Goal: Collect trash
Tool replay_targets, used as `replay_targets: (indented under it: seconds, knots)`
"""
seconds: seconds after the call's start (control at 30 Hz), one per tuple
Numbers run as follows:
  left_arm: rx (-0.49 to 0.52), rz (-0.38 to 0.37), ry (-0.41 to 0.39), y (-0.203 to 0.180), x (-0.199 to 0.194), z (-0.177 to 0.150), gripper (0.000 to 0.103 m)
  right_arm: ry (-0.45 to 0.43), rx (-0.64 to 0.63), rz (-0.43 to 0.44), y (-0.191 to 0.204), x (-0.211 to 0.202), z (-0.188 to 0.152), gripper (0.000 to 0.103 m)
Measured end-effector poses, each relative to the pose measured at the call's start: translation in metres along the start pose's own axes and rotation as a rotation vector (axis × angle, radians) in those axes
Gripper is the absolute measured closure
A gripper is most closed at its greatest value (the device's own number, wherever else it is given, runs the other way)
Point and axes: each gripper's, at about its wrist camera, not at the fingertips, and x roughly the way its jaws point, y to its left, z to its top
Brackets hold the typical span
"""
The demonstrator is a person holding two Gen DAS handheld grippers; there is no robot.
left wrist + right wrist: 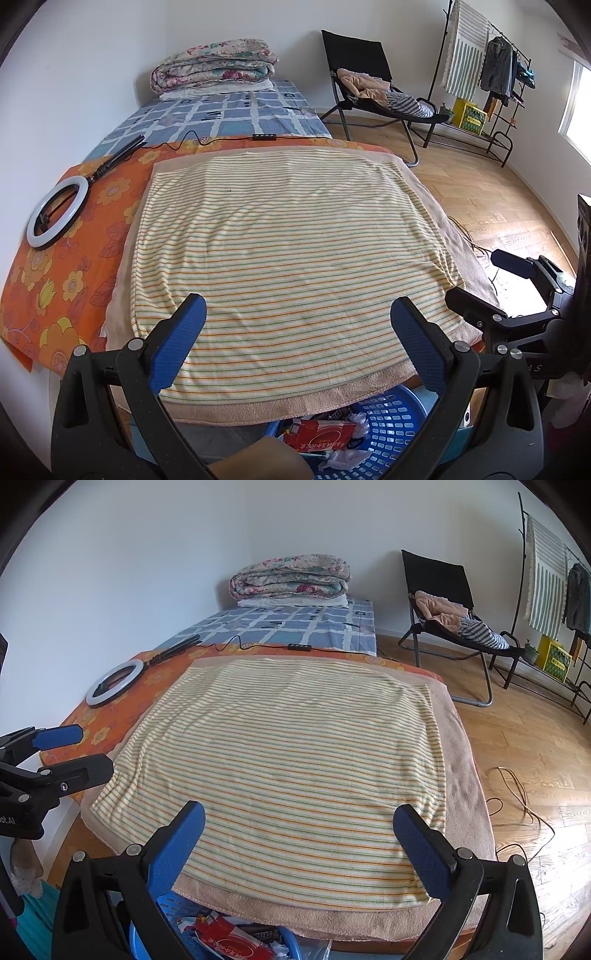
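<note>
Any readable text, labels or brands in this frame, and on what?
"SNICKERS", partly hidden: dark wrapper in the blue basket.
"AS": end of a cut-off print on the right tool.
"bot.AI": cut-off print on the left tool.
Red packet: lettering too blurred.
Yellow crate: print too small.
</note>
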Motion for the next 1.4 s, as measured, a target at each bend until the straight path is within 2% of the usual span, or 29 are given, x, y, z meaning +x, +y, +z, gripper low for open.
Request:
replay_targets:
  seconds: [1.2,1.4]
  knots:
    - [0.026,0.039,-0.006,-0.0008,-0.0025,-0.0051,0.001,0.013,0.0,-0.009,-0.0037,0.0032,-0.0053,0.0]
    - [0.038,0.063,-0.033,-0.0023,-0.0039,-0.0054,0.001,0.015,-0.003,-0.013,-0.0046,0.0042,-0.0065,0.0]
